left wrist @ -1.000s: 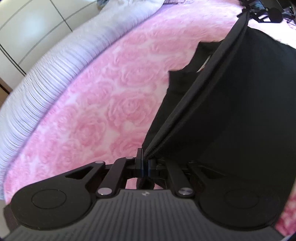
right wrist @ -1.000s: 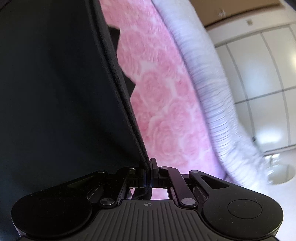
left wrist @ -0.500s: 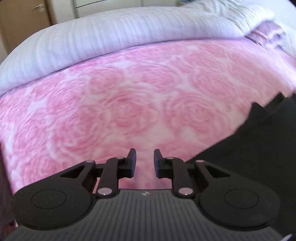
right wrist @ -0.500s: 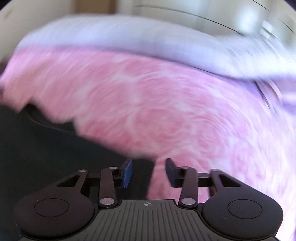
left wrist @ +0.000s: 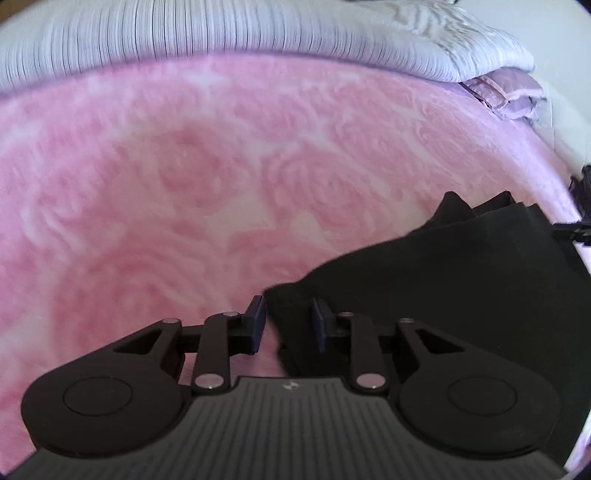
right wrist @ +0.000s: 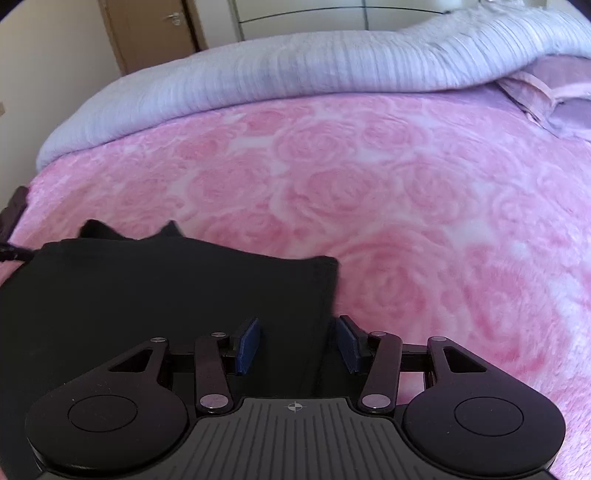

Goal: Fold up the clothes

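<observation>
1. Black fabric, a folded garment (left wrist: 461, 280), lies flat on the pink rose-patterned blanket (left wrist: 184, 184) of the bed; what kind of garment it is cannot be told, since it reads as a dark shape with hardly any detail.
2. From the left wrist view its right side runs out of the picture, and its near part is hidden behind the left gripper (left wrist: 288, 325).
3. From the right wrist view the garment (right wrist: 166, 288) is cut off at the left edge and its near part is hidden behind the right gripper (right wrist: 297, 347).
4. Left gripper jaws have just been opening and stand a little apart, over the garment's near left corner; the pads press on nothing.
5. Right gripper jaws stand spread wider, over the garment's right edge, and grip nothing.
6. A striped white duvet (right wrist: 295, 66) is bunched along the far side of the bed, with a lilac pillow (right wrist: 554, 99) partly tucked under it.
7. Blur softens the blanket in the left view.
8. A wooden door (right wrist: 147, 29) shows at the far wall.
</observation>
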A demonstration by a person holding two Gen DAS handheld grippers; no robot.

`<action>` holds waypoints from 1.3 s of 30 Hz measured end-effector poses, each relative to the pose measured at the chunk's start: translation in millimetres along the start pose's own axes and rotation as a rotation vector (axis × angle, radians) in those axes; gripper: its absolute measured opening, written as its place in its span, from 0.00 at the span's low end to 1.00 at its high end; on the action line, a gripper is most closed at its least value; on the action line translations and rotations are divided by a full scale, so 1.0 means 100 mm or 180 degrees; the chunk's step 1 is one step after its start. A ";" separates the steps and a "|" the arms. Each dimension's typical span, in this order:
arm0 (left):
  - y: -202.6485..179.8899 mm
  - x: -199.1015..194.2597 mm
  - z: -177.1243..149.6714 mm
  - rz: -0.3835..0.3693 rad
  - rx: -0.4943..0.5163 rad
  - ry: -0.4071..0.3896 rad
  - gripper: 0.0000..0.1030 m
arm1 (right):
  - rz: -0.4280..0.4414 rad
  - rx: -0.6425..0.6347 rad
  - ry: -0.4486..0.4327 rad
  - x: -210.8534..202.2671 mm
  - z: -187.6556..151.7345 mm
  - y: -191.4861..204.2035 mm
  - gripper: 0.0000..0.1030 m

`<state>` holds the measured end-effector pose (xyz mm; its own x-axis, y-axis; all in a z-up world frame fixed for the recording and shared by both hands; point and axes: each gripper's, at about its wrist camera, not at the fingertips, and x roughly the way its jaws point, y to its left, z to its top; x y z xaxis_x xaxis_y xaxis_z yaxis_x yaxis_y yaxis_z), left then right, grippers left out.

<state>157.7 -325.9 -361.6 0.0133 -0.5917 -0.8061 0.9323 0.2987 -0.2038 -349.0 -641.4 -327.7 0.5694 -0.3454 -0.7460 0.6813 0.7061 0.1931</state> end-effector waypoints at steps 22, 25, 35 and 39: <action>-0.01 0.01 0.05 0.0180 0.0001 -0.0594 0.04 | -0.0294 -0.0046 -0.0738 0.04 0.25 -0.14 0.02; -0.04 0.14 0.02 0.0268 0.0135 -0.0448 0.05 | -0.0337 -0.0049 -0.0416 0.26 0.21 -0.19 0.03; -0.35 -0.74 -0.27 0.0566 0.0543 -0.0669 0.11 | -0.0511 -0.0080 -0.0798 -0.92 -0.12 0.19 0.22; -0.89 -1.23 -0.77 0.0374 0.1055 -0.0781 0.11 | -0.0067 -0.0322 -0.0881 -1.46 -0.72 0.79 0.27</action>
<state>45.0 -222.6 -287.1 0.1745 -0.7406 -0.6489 0.9845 0.1415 0.1033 -410.8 -491.0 -249.5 0.6689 -0.5064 -0.5442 0.6529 0.7502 0.1045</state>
